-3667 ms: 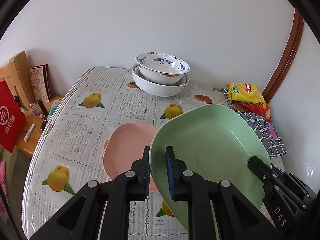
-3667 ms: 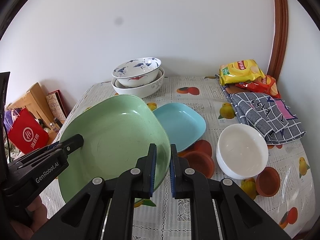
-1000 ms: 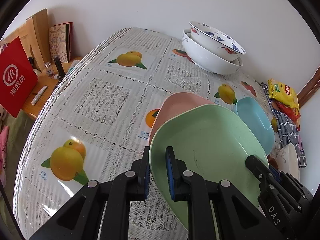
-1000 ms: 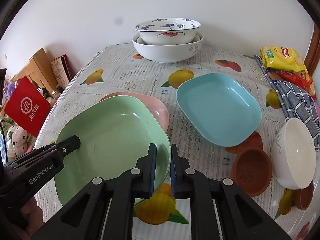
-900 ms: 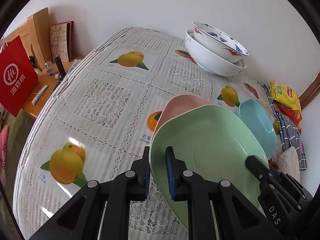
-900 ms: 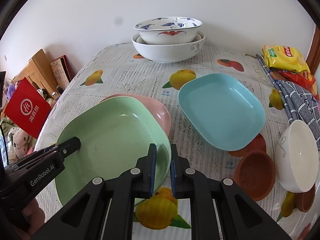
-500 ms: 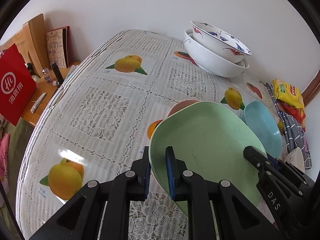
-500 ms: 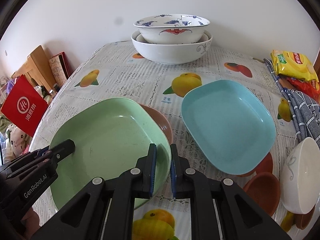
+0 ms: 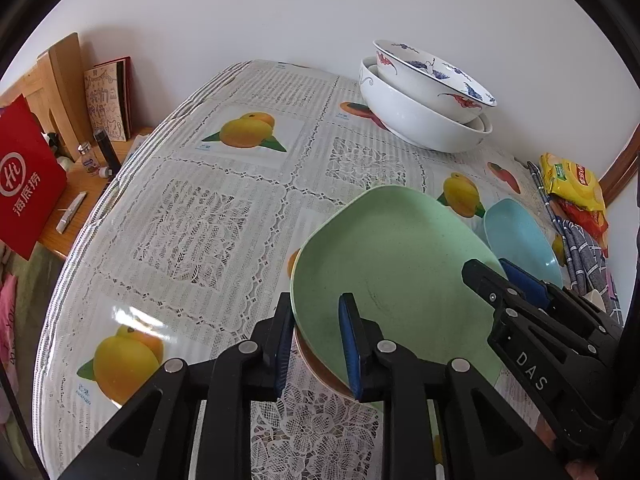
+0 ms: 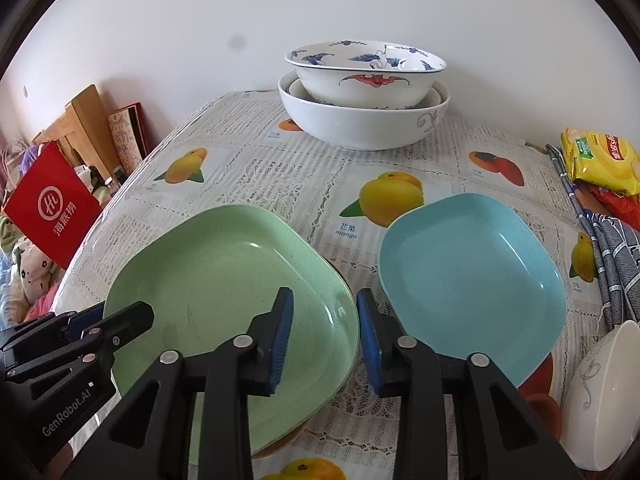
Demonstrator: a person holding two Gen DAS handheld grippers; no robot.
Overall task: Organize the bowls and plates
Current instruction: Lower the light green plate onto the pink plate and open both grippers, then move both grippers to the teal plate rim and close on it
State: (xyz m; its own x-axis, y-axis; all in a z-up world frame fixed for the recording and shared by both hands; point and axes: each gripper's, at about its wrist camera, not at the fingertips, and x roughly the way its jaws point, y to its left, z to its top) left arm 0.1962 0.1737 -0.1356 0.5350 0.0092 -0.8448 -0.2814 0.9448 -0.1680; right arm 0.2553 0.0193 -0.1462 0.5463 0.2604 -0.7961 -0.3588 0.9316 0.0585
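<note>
The green plate point(image 10: 224, 280) rests nested on the pink plate point(image 9: 316, 364), of which only a thin rim shows. My left gripper point(image 9: 314, 344) is open with its jaws straddling the green plate's point(image 9: 392, 264) left rim. My right gripper point(image 10: 324, 336) is open with its jaws straddling the plate's right rim. A blue plate point(image 10: 472, 276) lies to the right. Two stacked white bowls point(image 10: 364, 96) stand at the back; they also show in the left wrist view point(image 9: 424, 104).
A small white bowl point(image 10: 604, 396) and brown dishes point(image 10: 536, 392) sit at the right edge. Snack bags point(image 10: 600, 160) and a checked cloth point(image 10: 616, 248) lie far right. A red bag point(image 9: 24, 188) and boards stand left of the table point(image 9: 200, 208).
The green plate came down onto the pink plate and covers it. Both grippers were shut on its rim and have opened.
</note>
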